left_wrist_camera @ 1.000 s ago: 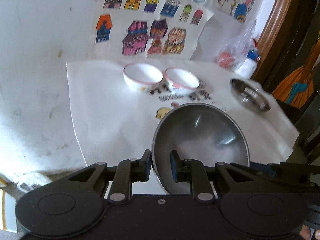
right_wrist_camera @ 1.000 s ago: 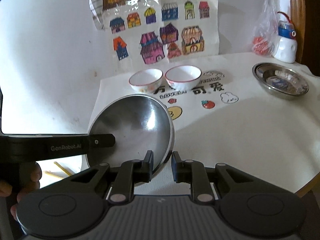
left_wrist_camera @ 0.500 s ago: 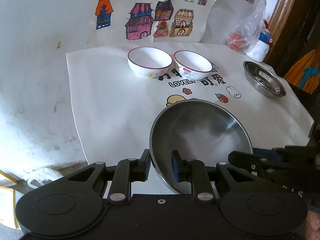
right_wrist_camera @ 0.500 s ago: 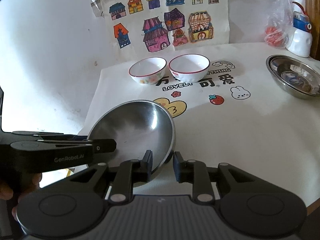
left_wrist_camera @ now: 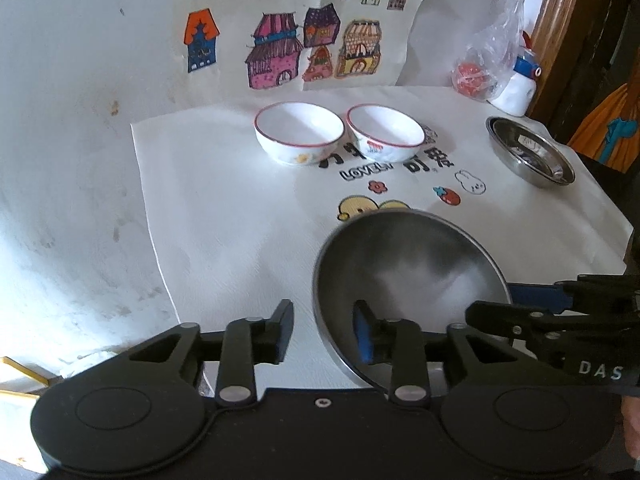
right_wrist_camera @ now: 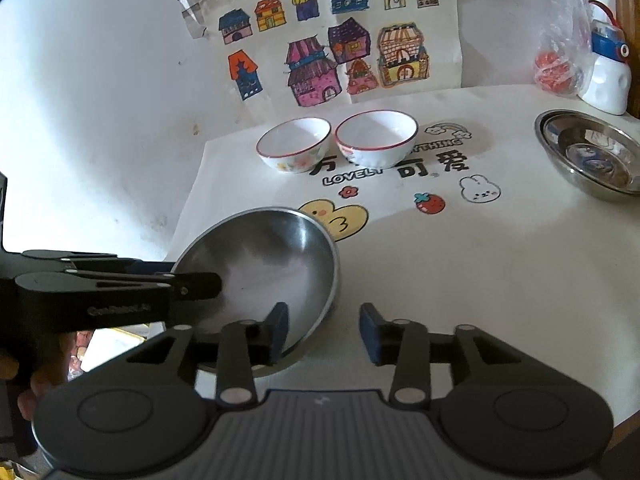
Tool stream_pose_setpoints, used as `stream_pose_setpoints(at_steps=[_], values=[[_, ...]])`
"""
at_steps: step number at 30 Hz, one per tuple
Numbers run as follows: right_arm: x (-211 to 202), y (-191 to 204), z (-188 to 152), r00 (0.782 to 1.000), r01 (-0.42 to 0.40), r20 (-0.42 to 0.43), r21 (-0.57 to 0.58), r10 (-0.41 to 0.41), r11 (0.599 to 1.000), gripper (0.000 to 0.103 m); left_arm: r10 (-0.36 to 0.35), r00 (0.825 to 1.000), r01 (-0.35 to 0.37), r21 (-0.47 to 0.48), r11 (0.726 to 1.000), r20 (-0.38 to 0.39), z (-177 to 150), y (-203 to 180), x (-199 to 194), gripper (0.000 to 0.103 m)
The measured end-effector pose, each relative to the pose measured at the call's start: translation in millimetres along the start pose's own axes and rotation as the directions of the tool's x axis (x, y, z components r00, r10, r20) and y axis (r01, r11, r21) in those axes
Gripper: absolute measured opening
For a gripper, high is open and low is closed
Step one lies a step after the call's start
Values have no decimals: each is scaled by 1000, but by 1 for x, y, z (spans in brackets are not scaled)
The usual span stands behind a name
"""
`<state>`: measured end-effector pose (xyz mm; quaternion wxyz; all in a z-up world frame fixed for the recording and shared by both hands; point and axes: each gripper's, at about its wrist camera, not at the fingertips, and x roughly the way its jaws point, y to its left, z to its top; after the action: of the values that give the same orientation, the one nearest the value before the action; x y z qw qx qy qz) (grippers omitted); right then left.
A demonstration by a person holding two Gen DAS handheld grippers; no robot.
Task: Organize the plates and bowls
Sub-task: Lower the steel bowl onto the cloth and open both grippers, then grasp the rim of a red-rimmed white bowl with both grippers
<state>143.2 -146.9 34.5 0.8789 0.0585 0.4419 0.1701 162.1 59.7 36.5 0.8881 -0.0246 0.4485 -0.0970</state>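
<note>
Bench (left_wrist_camera: 240, 216) under a white printed cloth carries everything, set against a white wall with house drawings (left_wrist_camera: 288, 36) taped up. Your big steel bowl (left_wrist_camera: 404, 276) sits at the near edge of the bench, tilted, just this side of the yellow duck print (right_wrist_camera: 336, 216). Your left gripper (left_wrist_camera: 323, 334) is spread open: its right finger is inside the bowl, its left finger outside over the cloth, rim between them, neither pad clearly pressing. Your right gripper (right_wrist_camera: 323, 332) is also open, its left finger over the bowl's rim and its right finger over bare cloth. From the right wrist view the left gripper's finger (right_wrist_camera: 192, 284) reaches over the bowl's left rim; whether it touches, I cannot tell.

Steel dish (left_wrist_camera: 530, 152) sits well apart at the far right of the bench, something smaller and shiny nested in it (right_wrist_camera: 592, 160). Two white bowls with red rims stand side by side at the back near the wall, almost touching: left bowl (left_wrist_camera: 299, 133), right bowl (left_wrist_camera: 385, 133), both upright and empty. White bottle with blue cap (left_wrist_camera: 516, 88) stands in the far right corner, with a clear plastic bag (left_wrist_camera: 486, 64) holding something red just beside it. Your fingers (right_wrist_camera: 24, 392) show at the lower left in the right wrist view.
</note>
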Motion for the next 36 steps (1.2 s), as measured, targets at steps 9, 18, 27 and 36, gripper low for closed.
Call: stream_pose_setpoints(at_steps=[9,18,27,36], values=[[-8,-16,27,998,-38,60,34,36,999,73,-9,997,11,-37,999,74,22,26,-10,70],[23,-24,79,983,-145,133,175,123,974,98,9,987,17,-159,987,160,67,71,13,98],[79,-16,117,986,-166,75,326,149,931,99,0,990,21,-148,989,139,118,104,68,102],[115,-10,126,987,-161,48,431,155,888,99,-81,990,86,-36,996,114,148,109,109,102]])
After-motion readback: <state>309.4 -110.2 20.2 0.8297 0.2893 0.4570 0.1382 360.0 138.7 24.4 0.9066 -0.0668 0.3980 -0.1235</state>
